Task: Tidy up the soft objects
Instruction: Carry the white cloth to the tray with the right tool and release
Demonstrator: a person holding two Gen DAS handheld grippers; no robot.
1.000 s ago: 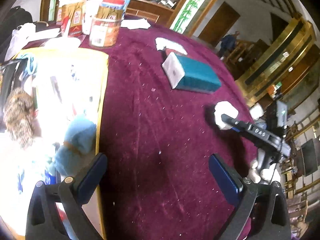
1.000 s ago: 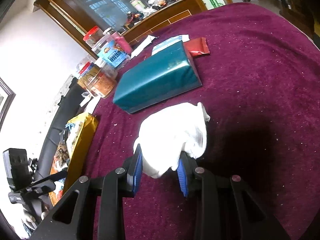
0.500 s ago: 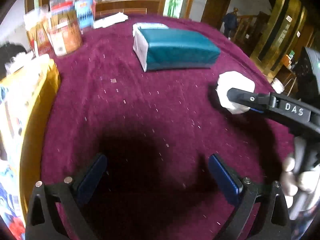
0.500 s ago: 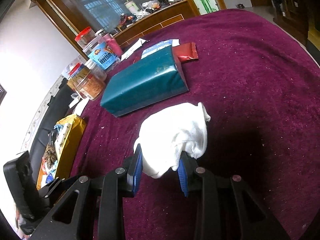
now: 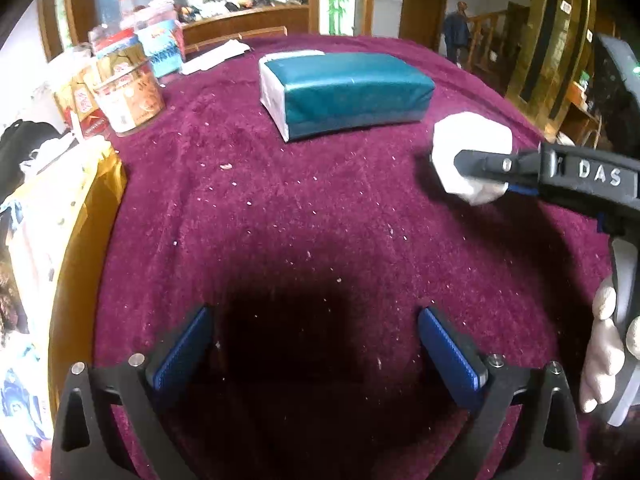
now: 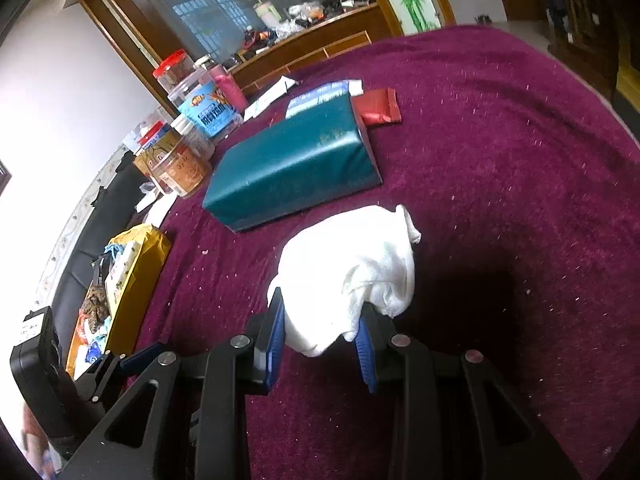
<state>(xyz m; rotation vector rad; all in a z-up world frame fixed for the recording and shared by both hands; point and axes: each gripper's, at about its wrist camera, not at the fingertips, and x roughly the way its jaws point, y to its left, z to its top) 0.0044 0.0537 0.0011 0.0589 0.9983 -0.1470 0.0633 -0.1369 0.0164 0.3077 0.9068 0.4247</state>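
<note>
Left wrist view: left gripper (image 5: pixel 316 344) wide open over bare cloth (image 5: pixel 320 220), nothing between the blue pads (image 5: pixel 182 354); right gripper (image 5: pixel 496 176) seen from the side, reaching in from the right, marked DAS, clamped on a white towel (image 5: pixel 472 148); gloved hand (image 5: pixel 608 344) on its handle at far right; pack (image 5: pixel 344 94) seen end on, white end face showing; far doorway and a person standing there, seen only here

Right wrist view: right gripper (image 6: pixel 322 340) closed on the towel (image 6: pixel 352 272), pads pressed into its near end; red packet (image 6: pixel 378 106) touching the far end of the pack (image 6: pixel 292 168), a white-and-blue packet (image 6: pixel 324 94) beside it, both shown only here; left gripper (image 6: pixel 120 360) at lower left, near the yellow box (image 6: pixel 138 280)

Both views: jars (image 6: pixel 188 136) near the table's far left edge

Towel: white, soft, crumpled into a loose bundle, one corner poking up at the far side, the rest spilling forward past the pads and lying on the cloth, near the pack but apart from it

Whether any part is lifted off the cloth: cannot tell
</note>
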